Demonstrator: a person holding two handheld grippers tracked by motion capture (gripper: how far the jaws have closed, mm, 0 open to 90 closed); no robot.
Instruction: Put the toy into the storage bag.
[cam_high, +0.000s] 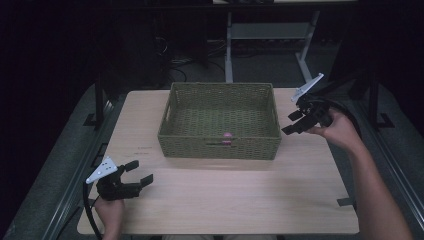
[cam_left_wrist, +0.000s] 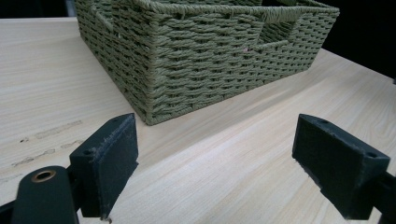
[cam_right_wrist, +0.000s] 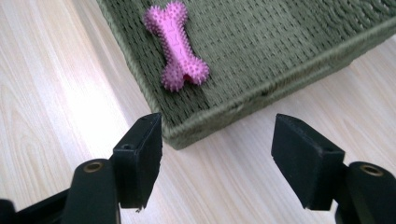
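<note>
A green woven basket stands in the middle of the pale wooden table. A pink spiky bone-shaped toy lies on its floor near the front wall. My left gripper rests low over the table at the front left, open and holding nothing, its jaws aimed at the basket's near corner. My right gripper hovers beside the basket's right wall, open with nothing between its jaws. In the right gripper view the toy lies just beyond the basket's rim.
Bare tabletop stretches between the left gripper and the basket. Dark floor, cables and a grey desk frame lie behind the table. A strip of black tape sits at the table's right edge.
</note>
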